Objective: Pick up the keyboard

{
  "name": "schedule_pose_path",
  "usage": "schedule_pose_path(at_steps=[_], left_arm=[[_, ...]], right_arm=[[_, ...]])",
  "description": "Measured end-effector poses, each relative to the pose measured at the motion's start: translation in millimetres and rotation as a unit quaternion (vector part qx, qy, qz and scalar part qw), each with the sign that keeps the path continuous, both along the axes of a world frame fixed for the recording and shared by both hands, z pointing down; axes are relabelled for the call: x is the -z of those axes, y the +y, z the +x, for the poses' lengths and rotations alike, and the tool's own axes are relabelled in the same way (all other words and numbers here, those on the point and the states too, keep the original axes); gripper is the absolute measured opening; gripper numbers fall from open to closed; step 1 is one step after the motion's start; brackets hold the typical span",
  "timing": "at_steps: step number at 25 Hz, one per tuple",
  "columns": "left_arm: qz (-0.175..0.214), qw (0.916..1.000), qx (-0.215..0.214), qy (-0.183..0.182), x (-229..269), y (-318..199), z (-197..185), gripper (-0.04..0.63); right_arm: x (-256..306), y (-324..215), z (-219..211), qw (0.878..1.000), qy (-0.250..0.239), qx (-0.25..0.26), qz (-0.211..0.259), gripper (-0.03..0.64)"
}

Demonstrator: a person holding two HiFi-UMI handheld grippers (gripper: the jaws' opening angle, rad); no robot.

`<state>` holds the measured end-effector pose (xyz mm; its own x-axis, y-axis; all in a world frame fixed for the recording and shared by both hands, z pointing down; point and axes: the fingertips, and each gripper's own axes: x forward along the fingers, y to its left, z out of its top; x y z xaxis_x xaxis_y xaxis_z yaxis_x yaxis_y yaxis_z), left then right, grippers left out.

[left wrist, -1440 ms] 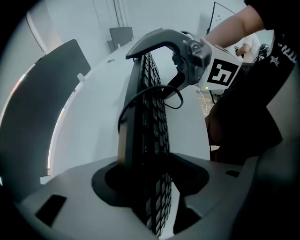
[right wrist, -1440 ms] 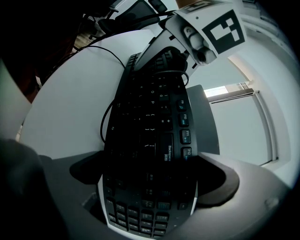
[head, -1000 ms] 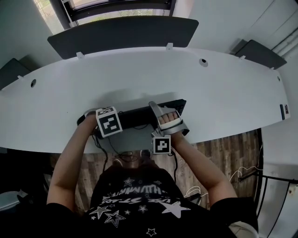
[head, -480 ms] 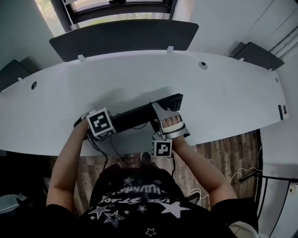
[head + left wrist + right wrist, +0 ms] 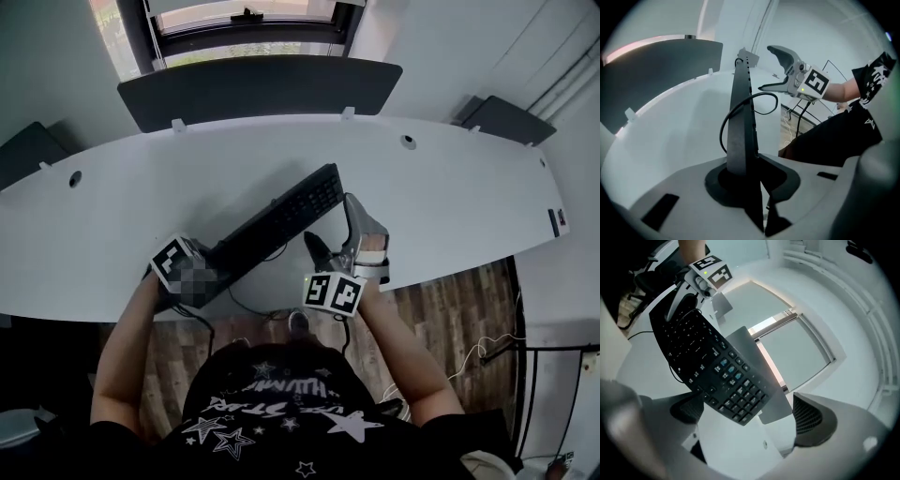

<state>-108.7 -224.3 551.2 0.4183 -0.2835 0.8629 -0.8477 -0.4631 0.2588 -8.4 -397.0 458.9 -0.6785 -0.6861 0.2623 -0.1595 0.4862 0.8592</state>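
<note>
In front of you runs a long white table [image 5: 450, 197], curved along its near edge, with a round cable hole [image 5: 408, 142] toward each end. A dark grey screen [image 5: 262, 89] stands along its far edge, and smaller dark panels [image 5: 502, 120] sit off to both sides. Behind the screen a window [image 5: 244, 23] lets in daylight. The walls [image 5: 450, 47] are pale. Below you the floor [image 5: 450, 300] is wood plank, with white cables [image 5: 473, 356] lying on it at your right.
</note>
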Motion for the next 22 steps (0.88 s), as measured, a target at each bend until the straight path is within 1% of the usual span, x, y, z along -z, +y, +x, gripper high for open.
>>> schedule_pose_path(at_steps=[2, 5, 7, 9, 10, 13, 15, 17, 19, 20, 22], left_arm=[[0.013, 0.9993, 0.024, 0.025, 8.4, 10.1, -2.3, 0.072], [0.061, 0.995, 0.066, 0.042, 16.7, 19.3, 0.2, 0.074], [0.081, 0.9897, 0.087, 0.079, 23.1, 28.5, 10.7, 0.074], [0.09, 0.9844, 0.094, 0.119, 31.5, 38.4, 21.7, 0.074], [0.093, 0.9827, 0.094, 0.13, 35.4, 43.0, 25.6, 0.074], [0.098, 0.9803, 0.086, 0.148, 42.6, 55.9, 34.3, 0.073], [0.098, 0.9783, 0.077, 0.166, 43.6, 63.9, 40.6, 0.072], [0.099, 0.9754, 0.071, 0.183, 41.6, 70.9, 47.0, 0.074], [0.103, 0.9724, 0.073, 0.196, 39.0, 75.1, 52.8, 0.073], [0.105, 0.9709, 0.075, 0.202, 38.3, 76.3, 55.8, 0.072], [0.106, 0.9681, 0.084, 0.211, 37.9, 77.9, 61.9, 0.073]], right_arm=[[-2.7, 9.8, 2.1, 0.999, -0.02, -0.023, -0.033, 0.575], [-6.3, 26.8, 5.2, 0.994, -0.052, -0.054, -0.082, 0.575], [-6.8, 41.1, 6.5, 0.989, -0.069, -0.071, -0.109, 0.575], [-3.4, 56.7, 6.4, 0.983, -0.09, -0.082, -0.134, 0.574], [-1.2, 64.5, 6.2, 0.98, -0.104, -0.086, -0.148, 0.574], [3.3, 86.1, 13.0, 0.962, -0.154, -0.104, -0.2, 0.559], [2.0, 99.0, 26.1, 0.947, -0.183, -0.132, -0.227, 0.537], [-2.5, 110.5, 42.9, 0.933, -0.208, -0.162, -0.244, 0.492], [-9.0, 120.8, 58.6, 0.92, -0.227, -0.184, -0.261, 0.472], [-13.2, 126.1, 64.9, 0.913, -0.234, -0.19, -0.274, 0.471], [-21.6, 136.9, 74.4, 0.901, -0.241, -0.196, -0.302, 0.441]])
